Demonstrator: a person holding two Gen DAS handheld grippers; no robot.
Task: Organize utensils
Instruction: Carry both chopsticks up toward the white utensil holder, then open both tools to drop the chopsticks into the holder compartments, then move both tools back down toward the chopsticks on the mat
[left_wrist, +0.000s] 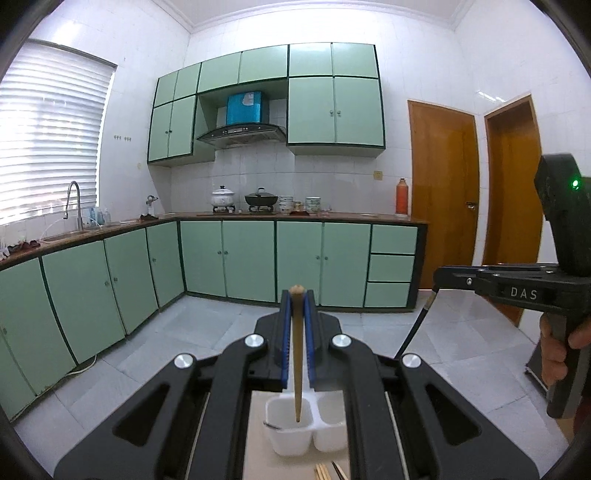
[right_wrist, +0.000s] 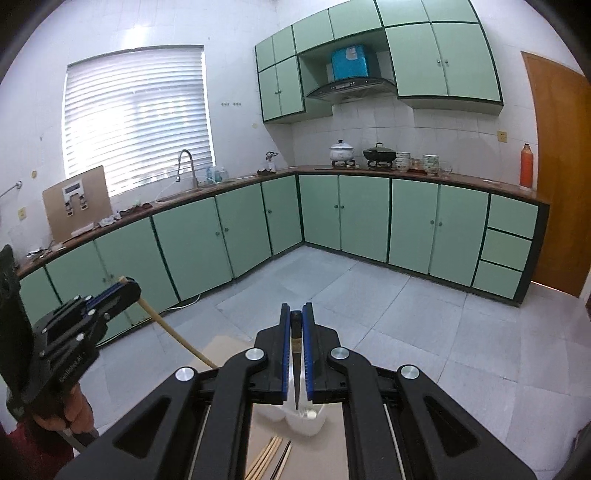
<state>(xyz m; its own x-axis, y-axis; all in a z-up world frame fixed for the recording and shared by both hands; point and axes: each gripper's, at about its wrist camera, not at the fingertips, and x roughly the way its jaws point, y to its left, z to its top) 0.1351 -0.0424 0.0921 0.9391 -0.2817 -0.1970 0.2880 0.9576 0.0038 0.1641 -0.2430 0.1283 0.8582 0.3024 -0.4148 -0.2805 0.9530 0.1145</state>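
My left gripper (left_wrist: 296, 295) is shut on a light wooden chopstick (left_wrist: 296, 362) that hangs tip-down over the left compartment of a white two-compartment holder (left_wrist: 291, 439). My right gripper (right_wrist: 296, 314) is shut on a black chopstick (right_wrist: 296, 384) whose tip hangs over the white holder (right_wrist: 306, 424). The right gripper also shows at the right of the left wrist view (left_wrist: 437, 275) with the black chopstick (left_wrist: 413, 325) slanting down. The left gripper shows at the left of the right wrist view (right_wrist: 123, 282) with the wooden chopstick (right_wrist: 177, 336).
Several loose wooden and black chopsticks (right_wrist: 271, 458) lie on the pale board (right_wrist: 262, 439) in front of the holder; they also show in the left wrist view (left_wrist: 330, 470). Green kitchen cabinets (left_wrist: 251, 258) and a grey tiled floor (right_wrist: 406, 314) lie beyond.
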